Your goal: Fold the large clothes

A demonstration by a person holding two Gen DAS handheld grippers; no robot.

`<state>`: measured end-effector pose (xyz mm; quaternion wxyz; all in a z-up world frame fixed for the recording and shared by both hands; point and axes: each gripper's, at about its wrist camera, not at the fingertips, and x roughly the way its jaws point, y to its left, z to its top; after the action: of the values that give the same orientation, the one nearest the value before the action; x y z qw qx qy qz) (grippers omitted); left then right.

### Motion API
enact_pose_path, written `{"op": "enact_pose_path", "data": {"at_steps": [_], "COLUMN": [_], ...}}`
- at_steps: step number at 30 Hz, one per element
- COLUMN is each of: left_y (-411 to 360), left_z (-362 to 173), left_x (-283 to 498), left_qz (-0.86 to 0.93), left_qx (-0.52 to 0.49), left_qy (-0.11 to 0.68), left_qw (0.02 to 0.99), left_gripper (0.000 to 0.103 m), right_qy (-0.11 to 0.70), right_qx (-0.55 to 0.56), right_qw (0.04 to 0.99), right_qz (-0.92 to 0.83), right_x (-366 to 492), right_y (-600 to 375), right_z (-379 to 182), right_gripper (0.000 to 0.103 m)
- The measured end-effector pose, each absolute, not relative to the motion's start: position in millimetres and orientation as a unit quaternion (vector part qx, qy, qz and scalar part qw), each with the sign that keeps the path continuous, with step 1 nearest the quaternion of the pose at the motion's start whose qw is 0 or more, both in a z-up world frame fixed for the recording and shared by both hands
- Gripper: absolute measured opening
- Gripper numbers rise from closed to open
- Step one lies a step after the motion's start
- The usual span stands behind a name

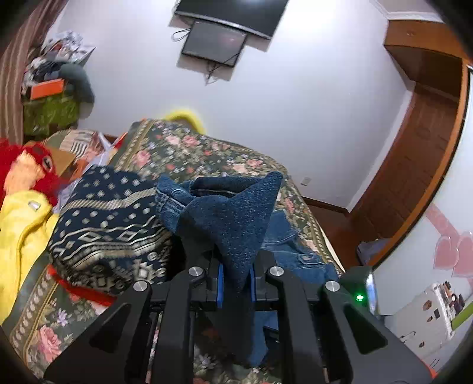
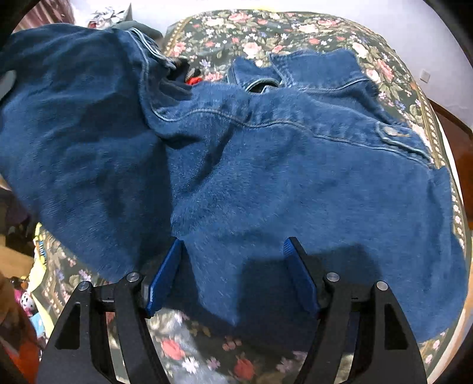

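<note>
A dark blue denim jacket [image 2: 266,165] lies spread on the floral bedspread [image 2: 295,26], collar at the far side and one sleeve lifted up on the left. In the left wrist view my left gripper [image 1: 236,274] is shut on a pointed fold of the jacket [image 1: 233,212] and holds it raised above the bed. In the right wrist view my right gripper [image 2: 233,245] points down over the jacket's near hem. It is open, its blue pads [image 2: 165,274] standing wide apart with the hem between them, untouched.
A navy patterned knit [image 1: 112,218], a yellow garment [image 1: 20,230] and a red plush toy [image 1: 38,165] lie on the left of the bed [image 1: 192,147]. A cluttered pile [image 1: 53,97] stands by the wall. A wooden door [image 1: 414,147] is at the right.
</note>
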<state>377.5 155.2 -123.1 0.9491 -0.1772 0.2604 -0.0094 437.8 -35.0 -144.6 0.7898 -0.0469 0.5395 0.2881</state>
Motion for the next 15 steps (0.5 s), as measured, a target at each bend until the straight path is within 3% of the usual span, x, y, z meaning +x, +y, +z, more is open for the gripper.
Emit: {"op": "enact_pose_path", "data": {"at_steps": [11,15], "left_y": [20,-47], "left_z": [-88,-107], "left_x": [429,447], "left_qz": [-0.128,-0.215], "left_qx": [-0.063,-0.053], "left_qy": [0.244,0.284], "left_qw": [0.959,0.933], "left_gripper": [0.011,0.01], "right_qy": [0.508,0.51], "right_qx": [-0.026,-0.003], "right_qw": [0.847,0.853], "right_qz": [0.154,0.113], "right_x": [417,407], "right_y": [-175,-218], "right_z": [-115,-110], "right_gripper": [0.068,0.068]}}
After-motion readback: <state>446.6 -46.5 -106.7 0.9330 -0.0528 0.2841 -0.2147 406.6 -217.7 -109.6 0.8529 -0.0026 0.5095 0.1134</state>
